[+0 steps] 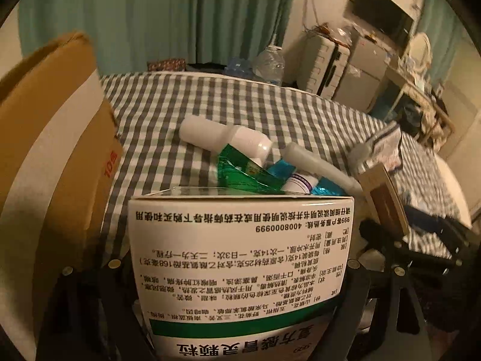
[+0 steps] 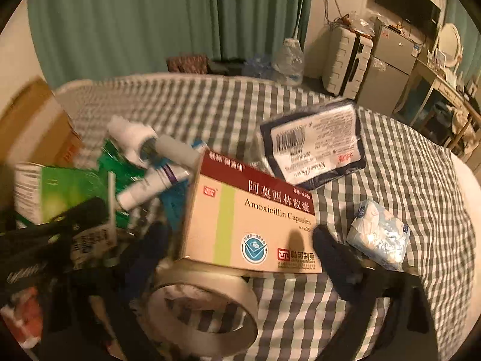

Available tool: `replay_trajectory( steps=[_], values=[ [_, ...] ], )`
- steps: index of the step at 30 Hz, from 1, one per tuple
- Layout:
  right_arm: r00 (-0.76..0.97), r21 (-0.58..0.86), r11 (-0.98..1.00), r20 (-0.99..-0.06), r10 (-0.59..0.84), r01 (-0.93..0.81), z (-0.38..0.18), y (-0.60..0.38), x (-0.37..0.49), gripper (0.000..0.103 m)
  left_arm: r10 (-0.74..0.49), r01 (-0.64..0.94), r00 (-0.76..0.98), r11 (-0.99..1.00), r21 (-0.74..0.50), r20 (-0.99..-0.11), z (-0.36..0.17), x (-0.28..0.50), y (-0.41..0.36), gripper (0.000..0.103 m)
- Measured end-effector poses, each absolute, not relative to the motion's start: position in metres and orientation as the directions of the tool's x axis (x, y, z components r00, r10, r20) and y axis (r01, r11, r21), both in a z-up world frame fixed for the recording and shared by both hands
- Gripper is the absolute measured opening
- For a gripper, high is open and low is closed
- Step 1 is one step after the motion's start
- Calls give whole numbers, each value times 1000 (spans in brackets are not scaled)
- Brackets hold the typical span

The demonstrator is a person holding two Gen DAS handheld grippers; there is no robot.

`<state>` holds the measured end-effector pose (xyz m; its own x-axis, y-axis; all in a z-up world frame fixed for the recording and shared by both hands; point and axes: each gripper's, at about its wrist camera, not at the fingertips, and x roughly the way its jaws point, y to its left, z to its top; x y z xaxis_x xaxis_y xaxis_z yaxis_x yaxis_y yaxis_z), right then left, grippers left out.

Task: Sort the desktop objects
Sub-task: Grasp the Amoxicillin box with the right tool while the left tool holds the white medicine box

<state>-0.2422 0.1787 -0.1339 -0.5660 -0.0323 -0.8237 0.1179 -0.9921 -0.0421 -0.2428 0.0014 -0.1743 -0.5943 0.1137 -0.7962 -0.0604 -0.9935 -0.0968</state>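
The white-and-green medicine box (image 1: pixel 240 270) sits between the spread fingers of the left tool (image 1: pixel 240 297); whether they press it I cannot tell. The amoxicillin box (image 2: pixel 252 225) lies on the checked bedsheet (image 2: pixel 390 156) between the right tool's (image 2: pixel 240 258) spread fingers, leaning on a tape roll (image 2: pixel 204 303), amid bottles (image 2: pixel 132 138) and tubes (image 2: pixel 153 183).

Dim, warm light fills the room. Green curtains (image 1: pixel 150 21) hang along the far wall behind a bed with a grey-and-white checked sheet (image 2: pixel 399 156). At far right stand a white suitcase (image 2: pixel 348 63), a grey cabinet (image 2: pixel 390 69) and a dark wall-mounted screen (image 1: pixel 381 12).
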Motion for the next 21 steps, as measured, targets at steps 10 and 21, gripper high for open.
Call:
replay_trajectory(
  steps=[10,21],
  values=[
    [-621,49,-999,-783,-34,-8,-105,224,-213,46,102,-60,-591,-995,-82,-800,-176,-235,4,88],
    [-627,188,-981,-771,-114,-53,-119,262,-228,33,141,-57,-623,-989,-136,-770,-167,-229,2,85]
  ],
)
